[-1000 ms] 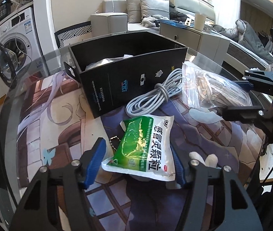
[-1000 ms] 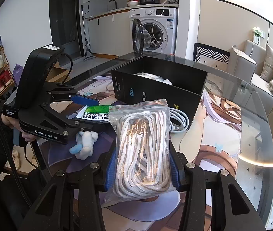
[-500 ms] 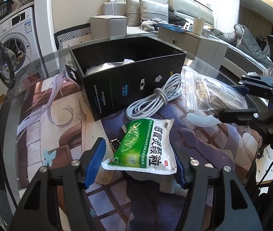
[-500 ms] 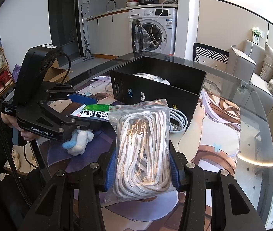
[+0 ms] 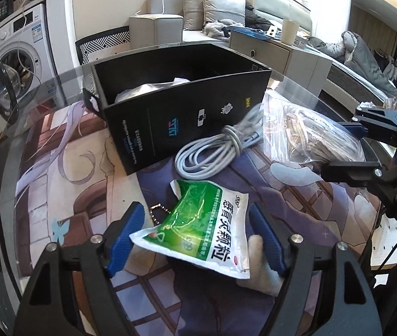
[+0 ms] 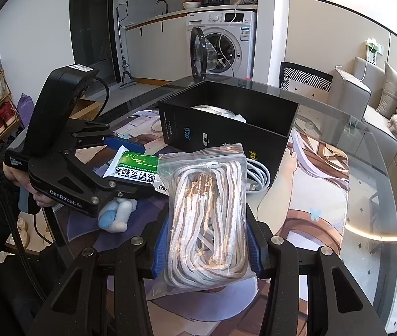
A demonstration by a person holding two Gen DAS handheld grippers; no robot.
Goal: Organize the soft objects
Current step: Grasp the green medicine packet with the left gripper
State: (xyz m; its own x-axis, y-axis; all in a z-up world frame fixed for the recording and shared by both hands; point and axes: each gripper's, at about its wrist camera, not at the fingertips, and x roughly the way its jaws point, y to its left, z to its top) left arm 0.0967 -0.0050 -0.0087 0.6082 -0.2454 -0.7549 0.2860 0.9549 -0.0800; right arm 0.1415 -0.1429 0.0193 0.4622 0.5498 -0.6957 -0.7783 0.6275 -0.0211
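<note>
Left gripper (image 5: 195, 238) first: its blue pads are spreading apart right now, with the green packet (image 5: 201, 226) lying between them and clear of both, propped on a small plush toy (image 5: 257, 263) on the printed mat (image 5: 66, 184). That packet looks light, crinkly and slick, so my call is to pinch it across the flat middle rather than a sealed corner. Over on the right gripper (image 6: 208, 247), the pads are clamped on a clear bag of rope (image 6: 209, 218), gripping its lower half; it looks floppy and likely to sag, so a mid-bag hold suits it. Just beyond sits a coiled grey cable (image 5: 215, 145), touching the black box (image 5: 187, 106), which stands open on the glass table (image 6: 366, 190) with something pale already inside.
</note>
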